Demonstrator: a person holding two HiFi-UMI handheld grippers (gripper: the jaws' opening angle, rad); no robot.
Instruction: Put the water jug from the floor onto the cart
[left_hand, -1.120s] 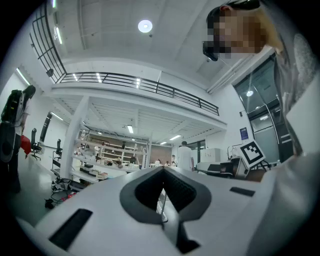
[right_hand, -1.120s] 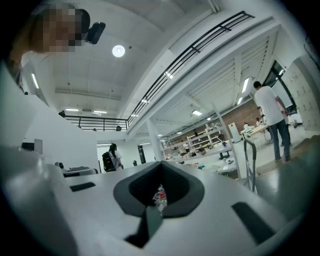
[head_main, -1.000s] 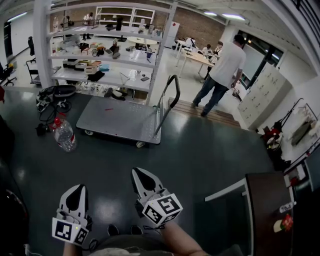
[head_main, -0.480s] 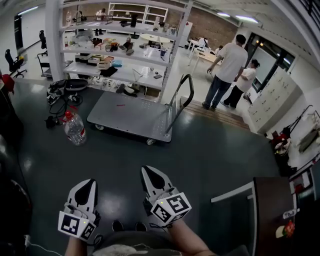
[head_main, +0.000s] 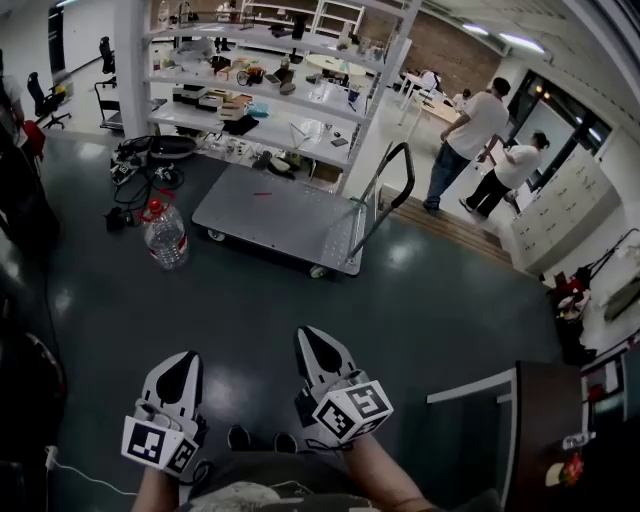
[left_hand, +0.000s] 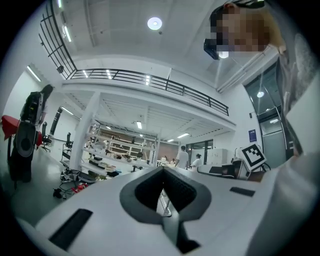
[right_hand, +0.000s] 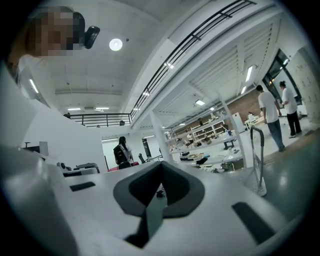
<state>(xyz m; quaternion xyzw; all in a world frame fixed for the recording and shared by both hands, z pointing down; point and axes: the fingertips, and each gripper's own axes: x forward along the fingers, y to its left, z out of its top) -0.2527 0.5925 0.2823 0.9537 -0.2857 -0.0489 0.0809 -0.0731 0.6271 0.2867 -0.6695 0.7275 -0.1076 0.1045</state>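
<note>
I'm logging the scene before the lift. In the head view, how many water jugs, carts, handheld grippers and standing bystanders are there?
Water jug: 1
Cart: 1
Grippers: 2 (left gripper, right gripper)
Bystanders: 2
Total: 6

No text, label, brand or number is legible anywhere.
</note>
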